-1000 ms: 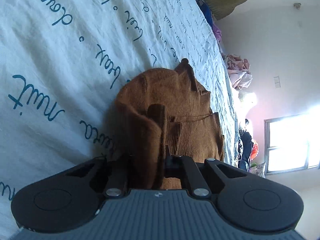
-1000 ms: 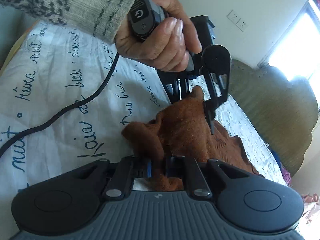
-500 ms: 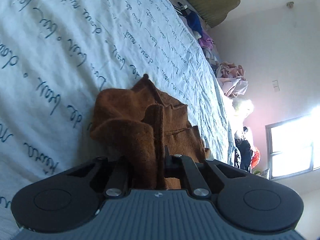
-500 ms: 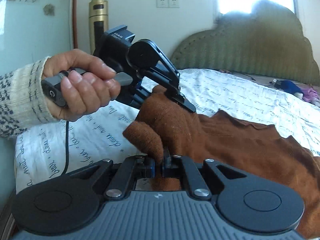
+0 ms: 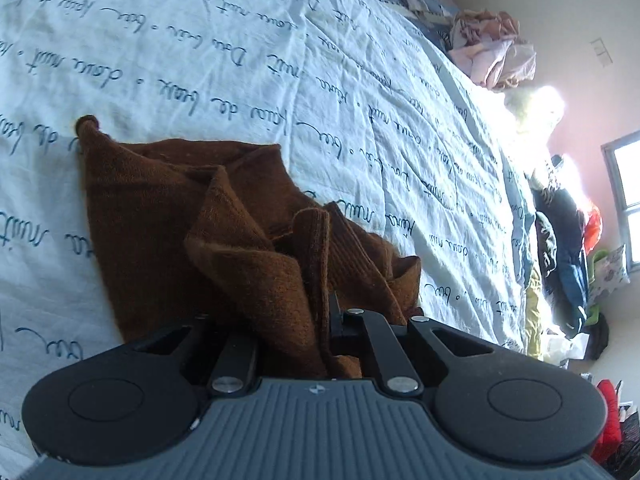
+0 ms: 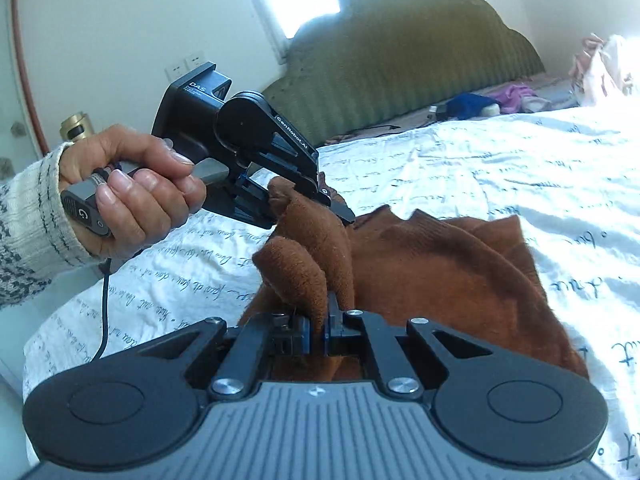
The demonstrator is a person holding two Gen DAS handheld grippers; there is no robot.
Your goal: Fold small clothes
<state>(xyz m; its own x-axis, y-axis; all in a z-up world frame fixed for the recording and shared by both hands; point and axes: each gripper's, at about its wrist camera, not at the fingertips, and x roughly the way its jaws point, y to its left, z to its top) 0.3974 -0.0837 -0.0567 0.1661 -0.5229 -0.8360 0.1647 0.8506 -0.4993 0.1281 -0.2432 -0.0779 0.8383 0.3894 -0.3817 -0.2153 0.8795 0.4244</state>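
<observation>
both my grippers pinch the brown garment (image 6: 440, 272): left gripper (image 5: 320, 312) and right gripper (image 6: 320, 320) clamp its bunched edge. the left's casing reads "das", "cenrobot.ai".

Bunched cloth of the brown garment (image 5: 168, 216) hides the left gripper (image 5: 320, 320) fingertips; its far corner beyond the right gripper (image 6: 320, 328) perhaps stays tucked underneath.

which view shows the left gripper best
The right wrist view: the whole left gripper shows from the side, held by a hand and pinching the brown garment. Its own view shows only its base and fingers.
</observation>
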